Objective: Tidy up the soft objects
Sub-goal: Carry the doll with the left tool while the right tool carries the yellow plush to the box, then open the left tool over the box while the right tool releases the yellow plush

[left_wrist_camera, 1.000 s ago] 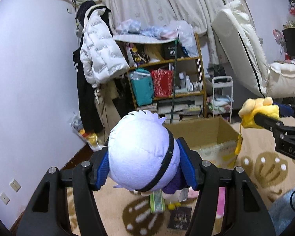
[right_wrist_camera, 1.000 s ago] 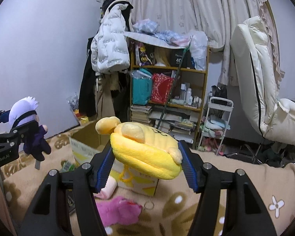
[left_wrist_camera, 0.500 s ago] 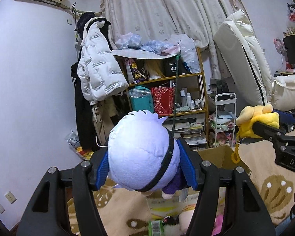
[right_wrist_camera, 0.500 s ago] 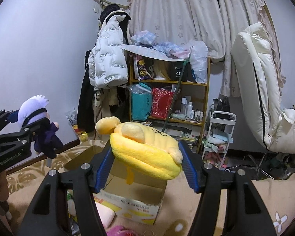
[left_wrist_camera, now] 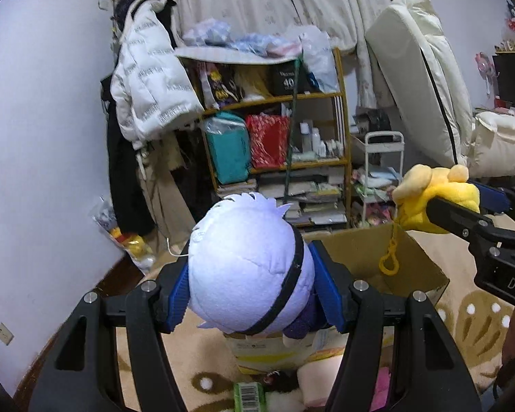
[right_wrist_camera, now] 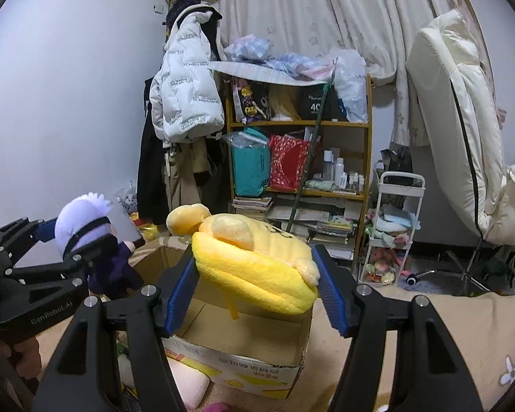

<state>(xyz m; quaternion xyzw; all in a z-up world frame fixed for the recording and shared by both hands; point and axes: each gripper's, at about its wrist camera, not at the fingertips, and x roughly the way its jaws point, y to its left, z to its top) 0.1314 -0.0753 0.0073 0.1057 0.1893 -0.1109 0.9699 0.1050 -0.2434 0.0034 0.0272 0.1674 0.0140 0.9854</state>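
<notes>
Left hand-held gripper (left_wrist_camera: 250, 283) tilted slightly downward, blue pads pinching the lavender-haired plush doll (left_wrist_camera: 247, 274) by its head, above the near edge of the open cardboard box (left_wrist_camera: 419, 267). Right hand-held gripper (right_wrist_camera: 254, 281) alongside, similarly angled, pinching the yellow plush toy (right_wrist_camera: 257, 267) over the box opening. Box sits on the patterned rug (left_wrist_camera: 477, 316).

My left wrist camera sat just behind its own fingers, close on the purple-haired doll (left_wrist_camera: 247, 271), looking slightly downward toward the shelf (left_wrist_camera: 274, 144). My right wrist camera looked the same way from close behind the yellow plush (right_wrist_camera: 257, 267). Both views shared the shelf, the cardboard box (right_wrist_camera: 243, 346) and the white jacket (right_wrist_camera: 185, 86), and each caught the other's gripper at its edge.
</notes>
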